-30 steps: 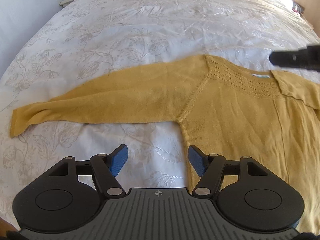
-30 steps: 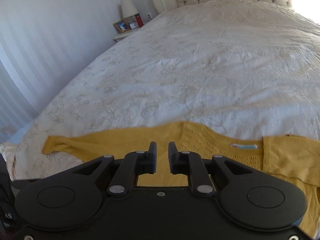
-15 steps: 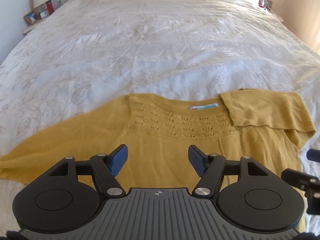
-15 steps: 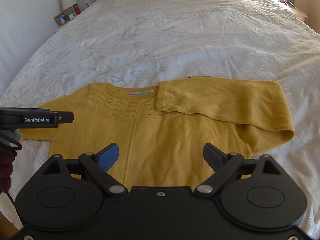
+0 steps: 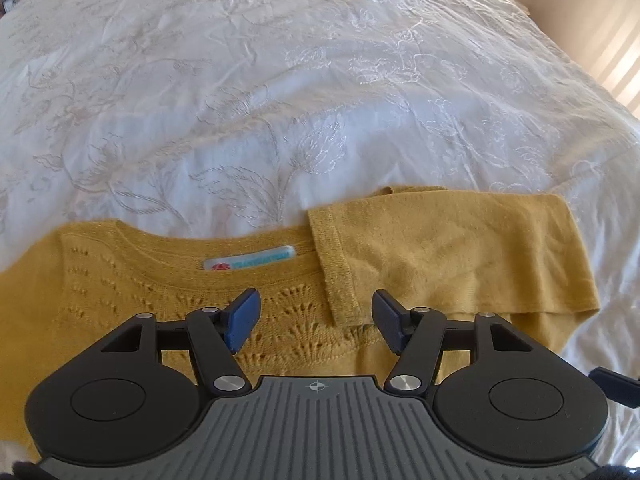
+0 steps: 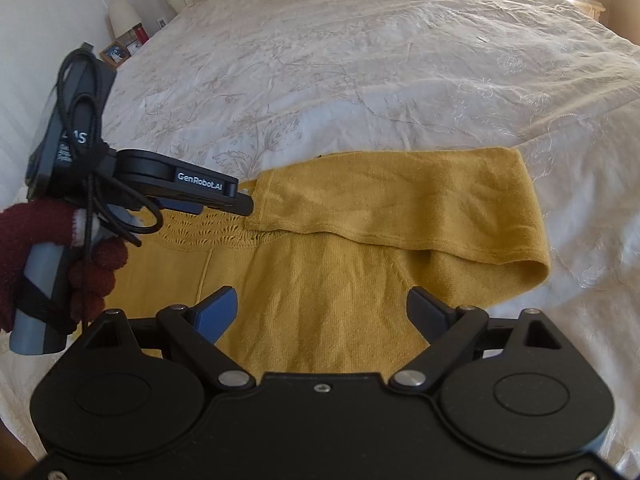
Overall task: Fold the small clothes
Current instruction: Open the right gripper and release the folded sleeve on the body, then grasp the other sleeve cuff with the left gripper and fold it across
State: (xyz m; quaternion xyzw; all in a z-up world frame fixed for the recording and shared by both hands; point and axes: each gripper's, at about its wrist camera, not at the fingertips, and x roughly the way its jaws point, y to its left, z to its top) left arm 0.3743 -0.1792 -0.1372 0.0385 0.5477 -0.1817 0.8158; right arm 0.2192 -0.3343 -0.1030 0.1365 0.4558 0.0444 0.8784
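Left wrist view: the left gripper (image 5: 316, 322) hangs with its jaws spread wide and empty, over the lace-knit yoke of a mustard yellow sweater (image 5: 168, 312) lying flat on the white embroidered bedspread (image 5: 280, 80). A blue neck label (image 5: 249, 262) shows at the collar. The folded sleeve (image 5: 452, 256) lies across the chest, its cuff just beyond the right-side finger.

Right wrist view: the right gripper (image 6: 320, 314) is likewise open and empty, above the sweater's body (image 6: 312, 280). A hand in a maroon glove (image 6: 52, 240) holds the left gripper's handle, whose tip reaches the cuff of the folded sleeve (image 6: 400, 200).
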